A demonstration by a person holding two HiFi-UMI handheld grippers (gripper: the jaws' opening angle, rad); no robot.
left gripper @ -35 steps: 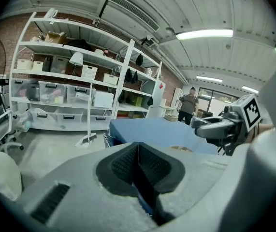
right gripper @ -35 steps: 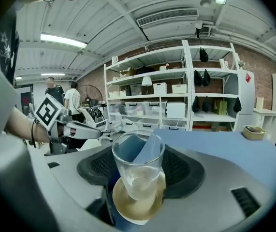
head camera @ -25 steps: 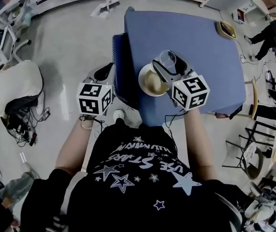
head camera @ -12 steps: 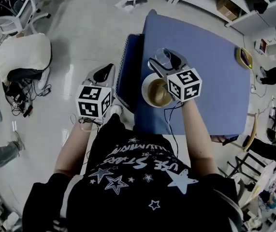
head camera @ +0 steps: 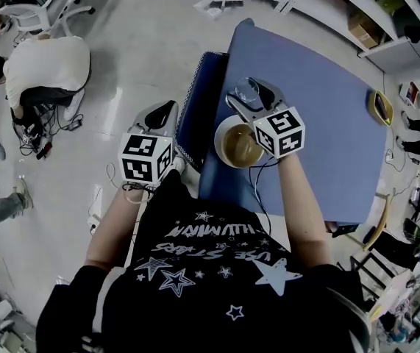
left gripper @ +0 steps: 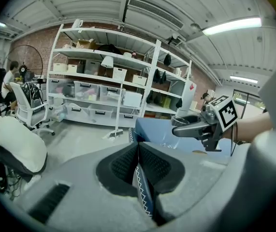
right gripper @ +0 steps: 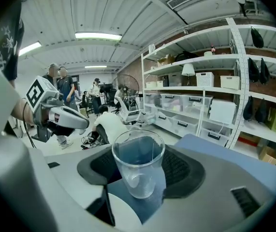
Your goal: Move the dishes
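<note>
Blue table (head camera: 320, 123): bowl (head camera: 232, 145), yellow dish (head camera: 379, 107) far corner.

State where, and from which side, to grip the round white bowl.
Probably its rim, one jaw inside, one outside: the round white bowl sits flat and open-topped. Come from its left edge, which shows bare; the right gripper holding the clear glass tumbler overhangs its right.

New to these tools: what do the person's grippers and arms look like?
The left gripper and right gripper are grey shells with black ribbed pads; each carries a white cube with black square markers. A dark cable trails from the right one. Short black sleeves.
</note>
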